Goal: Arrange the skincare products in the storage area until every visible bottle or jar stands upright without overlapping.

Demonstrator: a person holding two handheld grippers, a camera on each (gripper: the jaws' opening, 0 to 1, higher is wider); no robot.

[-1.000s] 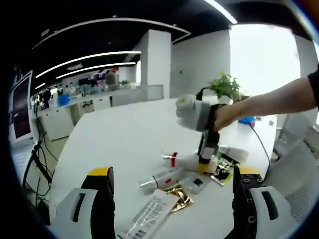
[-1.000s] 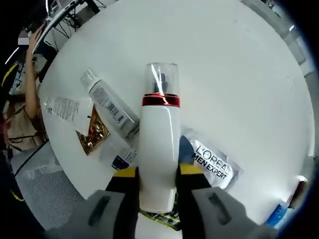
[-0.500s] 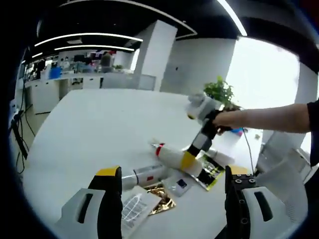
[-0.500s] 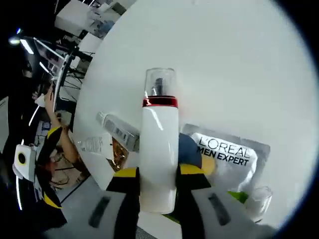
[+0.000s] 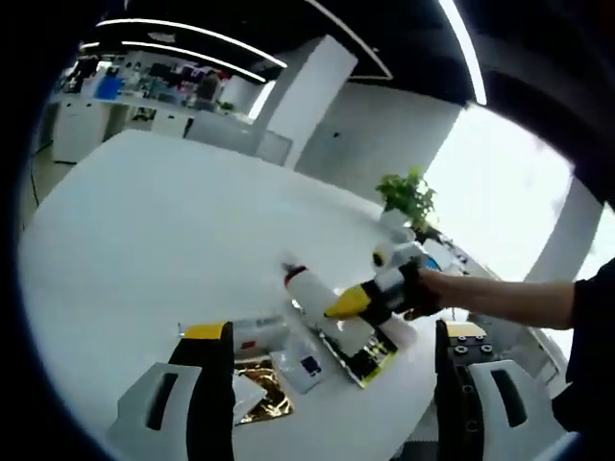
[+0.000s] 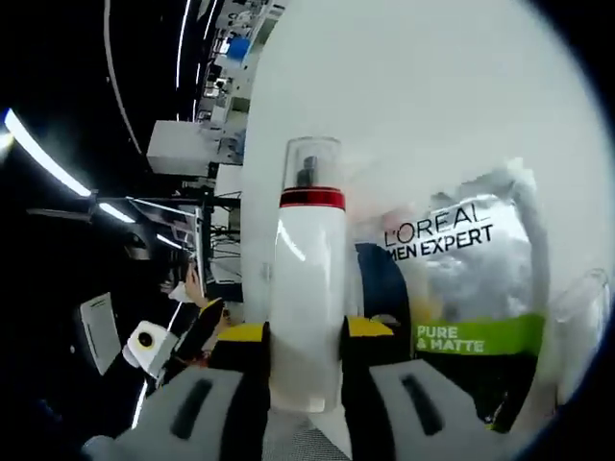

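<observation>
**Right claw tipping the pump bottle toward upright**

The right claw (image 6: 298,351) is clenching a white pump bottle (image 6: 306,288) by its lower body, jaws pressing on both sides, the red collar and clear cap pointing away along the jaws. In the left gripper view the same bottle (image 5: 322,303) is lying at a slant above the table (image 5: 125,221), raised at the cap end, with the right claw (image 5: 370,300) and the person's hand (image 5: 432,293) gripping it from the far side.

Just beyond the bottle, beside the right claw's jaw, a L'Oreal pouch (image 6: 461,288) is lying flat; a clear cap of another product is showing at its far edge. Ahead of the left claw (image 5: 327,355), a tube (image 5: 259,336) is lying on its side, with a gold sachet (image 5: 259,403) and a small sachet (image 5: 303,367) near its jaw. The left claw is hanging released, jaws wide apart, holding nothing.

The step in hand appears to be standing the bottle up. The next move likely calls for finishing the rotation until the base is facing the table, setting it on a bare patch apart from the pouch and sachets, then letting go only once it is resting steadily. The tube is still waiting to be stood up.
</observation>
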